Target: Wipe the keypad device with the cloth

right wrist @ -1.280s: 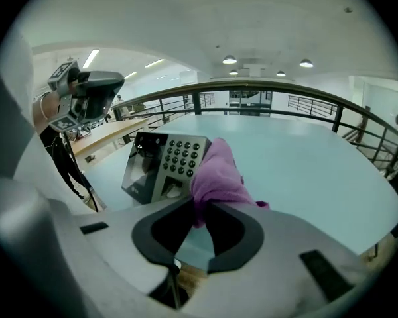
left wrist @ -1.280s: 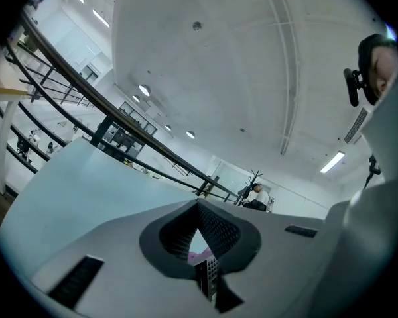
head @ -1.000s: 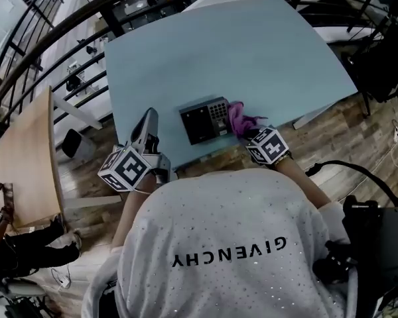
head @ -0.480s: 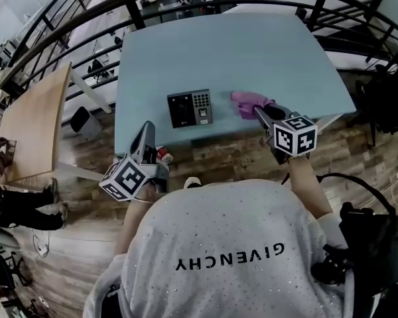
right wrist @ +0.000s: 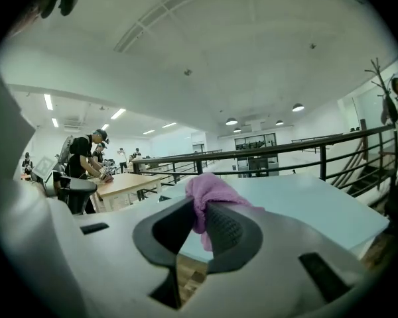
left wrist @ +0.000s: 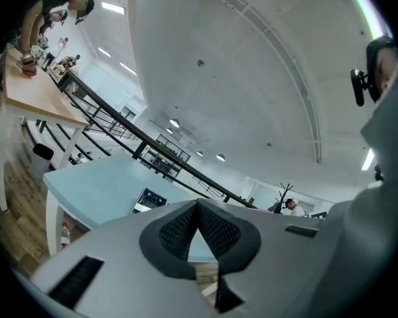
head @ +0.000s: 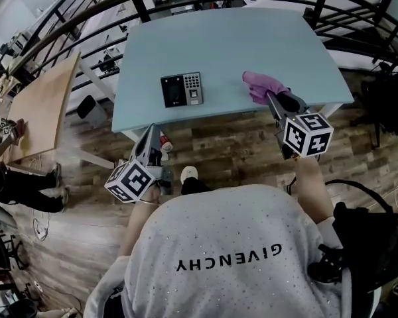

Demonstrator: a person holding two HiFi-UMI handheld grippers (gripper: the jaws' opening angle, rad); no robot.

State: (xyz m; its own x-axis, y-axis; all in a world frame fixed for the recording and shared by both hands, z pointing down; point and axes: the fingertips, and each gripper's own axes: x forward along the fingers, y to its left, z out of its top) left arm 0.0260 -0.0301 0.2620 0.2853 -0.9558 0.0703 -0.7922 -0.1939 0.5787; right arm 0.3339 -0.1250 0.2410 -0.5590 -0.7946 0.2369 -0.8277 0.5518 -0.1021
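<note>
Cloth [head: 260, 85] is pinched in the right tool [head: 274, 100], jaws clamped on a bunched bit, the rest hanging over the desk [head: 219, 38] near its front right edge; keypad [head: 182, 89] lies flat well to the left of it, not touching; left tool [head: 150, 131] hangs past the desk's front edge over the floor [head: 212, 148], jaws closed on nothing. Cloth looks soft and light, so it'll drape and bunch; imo the grip is fine where it is. Keypad looks stiff, light and probably slidy on that smooth top; I'd guess the free tool should steady it by a side edge, not the keys.
</note>
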